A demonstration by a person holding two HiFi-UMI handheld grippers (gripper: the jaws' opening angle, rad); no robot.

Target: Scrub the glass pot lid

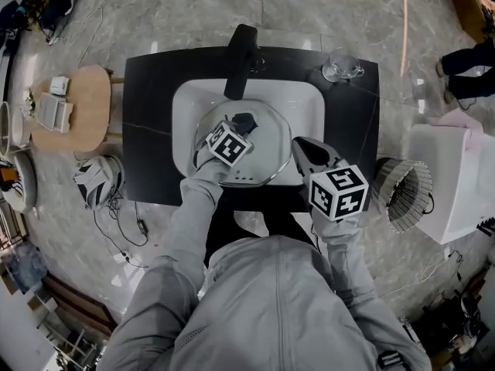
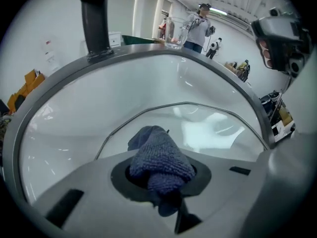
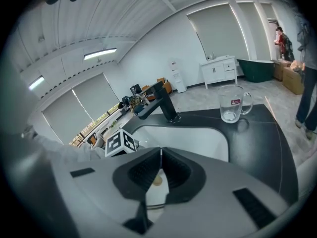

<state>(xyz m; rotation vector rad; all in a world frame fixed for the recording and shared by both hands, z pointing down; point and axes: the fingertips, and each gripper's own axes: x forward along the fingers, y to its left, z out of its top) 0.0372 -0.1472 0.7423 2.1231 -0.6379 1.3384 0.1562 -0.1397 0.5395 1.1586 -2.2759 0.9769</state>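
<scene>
The faucet (image 1: 240,59) rises at the back of the tabletop (image 1: 151,99) and leans forward over the sink (image 1: 309,107), barring the middle of the basin's far side. The glass lid (image 1: 271,153) fills most of the basin, with the left claw (image 1: 241,124) and its blue cloth (image 2: 161,157) over it. Bare basin lies right of the faucet. A glass mug (image 1: 341,66) occupies the tabletop's back right corner. The right claw (image 1: 300,147) hangs over the sink's front right rim.
</scene>
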